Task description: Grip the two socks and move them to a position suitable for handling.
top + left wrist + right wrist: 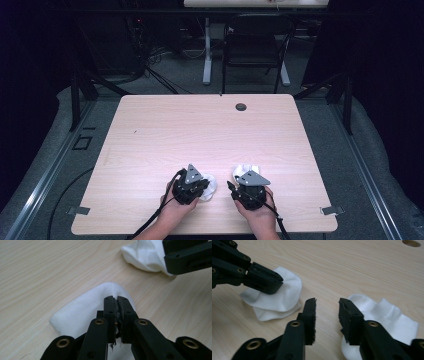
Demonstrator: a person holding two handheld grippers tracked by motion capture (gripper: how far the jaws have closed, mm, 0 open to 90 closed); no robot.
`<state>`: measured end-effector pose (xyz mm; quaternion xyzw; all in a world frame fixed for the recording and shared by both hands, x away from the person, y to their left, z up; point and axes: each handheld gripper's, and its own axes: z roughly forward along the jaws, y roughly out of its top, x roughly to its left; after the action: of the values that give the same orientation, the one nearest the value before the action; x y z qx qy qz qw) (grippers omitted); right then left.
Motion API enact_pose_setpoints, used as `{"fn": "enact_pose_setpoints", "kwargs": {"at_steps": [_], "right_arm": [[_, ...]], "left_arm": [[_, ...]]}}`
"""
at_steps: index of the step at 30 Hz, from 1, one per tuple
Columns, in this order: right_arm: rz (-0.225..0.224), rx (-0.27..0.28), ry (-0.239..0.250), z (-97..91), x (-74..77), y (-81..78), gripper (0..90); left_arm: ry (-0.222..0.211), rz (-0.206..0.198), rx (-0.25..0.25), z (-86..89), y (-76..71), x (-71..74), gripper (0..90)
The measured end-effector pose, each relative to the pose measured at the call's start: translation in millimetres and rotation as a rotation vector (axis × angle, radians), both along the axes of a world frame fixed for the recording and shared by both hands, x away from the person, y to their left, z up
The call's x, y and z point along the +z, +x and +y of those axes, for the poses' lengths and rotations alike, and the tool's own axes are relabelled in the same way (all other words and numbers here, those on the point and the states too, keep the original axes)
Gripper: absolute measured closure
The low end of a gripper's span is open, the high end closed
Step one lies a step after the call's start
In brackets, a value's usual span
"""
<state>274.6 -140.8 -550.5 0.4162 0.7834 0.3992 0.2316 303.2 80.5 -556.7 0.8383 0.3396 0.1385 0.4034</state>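
1. Our left gripper is pinched tight on the left sock, low on the table.
2. Our right gripper is half open, nothing in it; the right sock lies just beside one jaw.
3. Risk: thin pinch, so the left sock may slip out w/ a quick pull.
4. Risk: the right jaws may close on air.
5. Nearby: table hole, chair. Nothing blocks us.
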Motion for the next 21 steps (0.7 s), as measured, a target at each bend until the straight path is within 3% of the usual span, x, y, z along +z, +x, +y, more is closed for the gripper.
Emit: {"fn": "enact_pose_setpoints", "kwargs": {"at_steps": [1, 3, 4, 6, 8, 15, 21], "right_arm": [[0.0, 0.0, 0.0, 0.0, 0.0, 0.0, 68.6], [0.005, 0.044, -0.002, 6.1, 1.1, 0.5, 78.7], [0.012, 0.063, -0.003, 9.2, 0.6, 1.6, 82.1], [0.039, 0.111, 0.013, 16.9, -0.5, 5.3, 87.3], [0.052, 0.144, 0.001, 24.1, -1.3, 8.6, 89.9], [0.098, 0.211, -0.046, 51.6, -16.2, 20.1, 90.0], [0.097, 0.203, -0.095, 58.9, -27.0, 21.8, 89.4]], "left_arm": [[0.0, 0.0, 0.0, 0.0, 0.0, 0.0, 86.3], [-0.023, -0.008, 0.004, 6.1, -1.0, 5.5, 86.3], [-0.055, -0.005, 0.007, 13.4, -1.1, 10.7, 86.3], [-0.077, 0.004, 0.011, 18.3, -0.9, 13.3, 86.3], [-0.072, -0.005, 0.016, 22.9, -0.5, 14.9, 86.2], [-0.081, -0.012, 0.024, 33.3, 0.3, 16.2, 86.2], [-0.058, -0.038, 0.027, 32.7, -1.9, 16.4, 86.1]]}}
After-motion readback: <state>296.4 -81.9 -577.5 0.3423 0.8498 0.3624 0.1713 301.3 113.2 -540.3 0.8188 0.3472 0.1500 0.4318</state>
